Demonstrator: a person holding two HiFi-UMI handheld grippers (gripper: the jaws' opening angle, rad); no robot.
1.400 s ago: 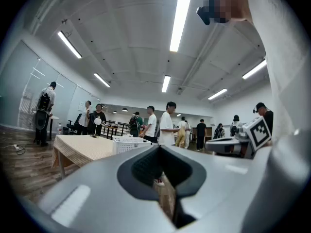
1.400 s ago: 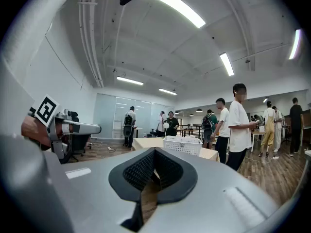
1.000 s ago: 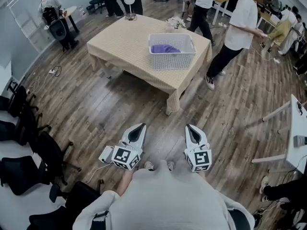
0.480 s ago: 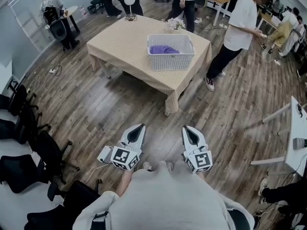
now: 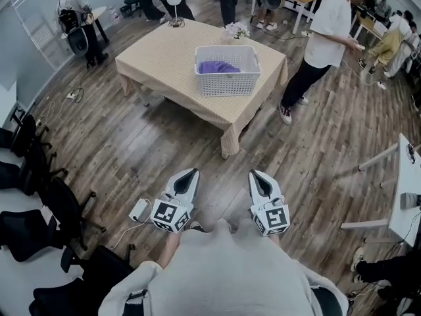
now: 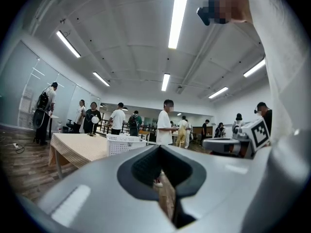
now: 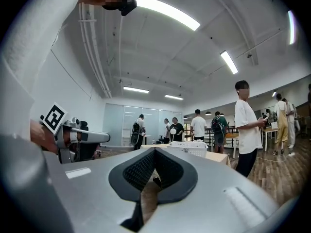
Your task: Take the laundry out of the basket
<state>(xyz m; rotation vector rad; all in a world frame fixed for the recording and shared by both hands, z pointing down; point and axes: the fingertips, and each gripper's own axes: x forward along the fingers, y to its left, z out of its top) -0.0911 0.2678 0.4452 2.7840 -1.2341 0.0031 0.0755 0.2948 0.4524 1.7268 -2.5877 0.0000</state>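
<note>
My left hand-held gripper & right hand-held gripper are both closed, empty. Purple laundry in white basket on desk, far straight ahead btw them, well apart; neither nearer.

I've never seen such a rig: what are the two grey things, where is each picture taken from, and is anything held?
A person holds a claw in each hand: left claw, right claw. The head view looks down from a camera on that person's head. The other two cameras ride on the claws, looking along their jaws. Both claws are shut and empty. Ahead, across the floor, a table carries a white basket with purple laundry inside.
</note>
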